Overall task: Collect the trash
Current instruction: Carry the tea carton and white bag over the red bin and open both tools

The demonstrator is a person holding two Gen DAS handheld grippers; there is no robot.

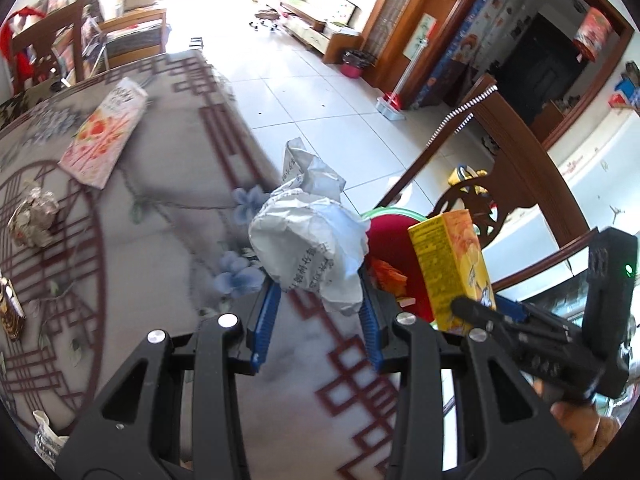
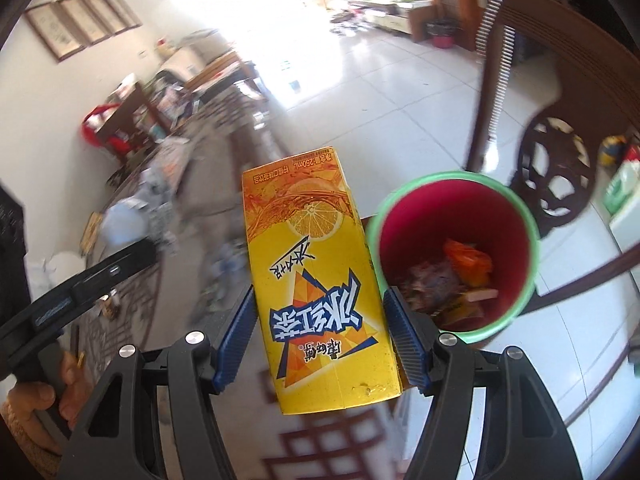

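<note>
- My left tongs (image 1: 320, 292) squeeze a crumpled white paper ball (image 1: 308, 244), and they hold it up over the table edge.
- My right tongs (image 2: 322, 320) grip a yellow drink box (image 2: 316, 280) by its sides.
- The red bin (image 2: 456, 252) with a green rim stands just right of the box, with some trash inside.
- On the table (image 1: 168, 208), a pink packet (image 1: 104, 132) and a small foil ball (image 1: 34, 216) lie far from my tongs.
</note>
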